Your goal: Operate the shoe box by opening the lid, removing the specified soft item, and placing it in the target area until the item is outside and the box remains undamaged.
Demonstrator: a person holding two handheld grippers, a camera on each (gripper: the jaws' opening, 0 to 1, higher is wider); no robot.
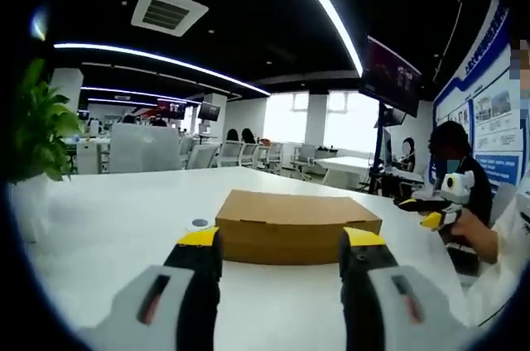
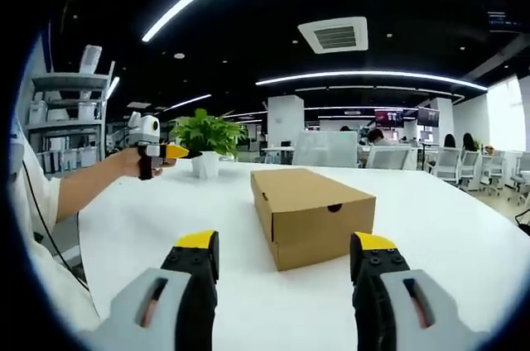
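A brown cardboard shoe box [image 1: 296,224] lies on the white table [image 1: 108,218] with its lid down. My left gripper [image 1: 281,245] is open just short of the box's long side, nothing between its yellow-tipped jaws. In the right gripper view the same box [image 2: 310,210] shows a round finger hole in one side, and my right gripper [image 2: 284,249] stands open a short way in front of its end face. The right gripper [image 1: 435,202] appears at the right of the left gripper view, held by a hand. The left gripper [image 2: 153,149] shows at the left of the right gripper view.
A potted green plant [image 2: 207,142] stands on the table beyond the box, also seen as the plant [image 1: 37,132] at the left. A small round disc [image 1: 199,223] lies by the box. Office chairs, desks and seated people are behind.
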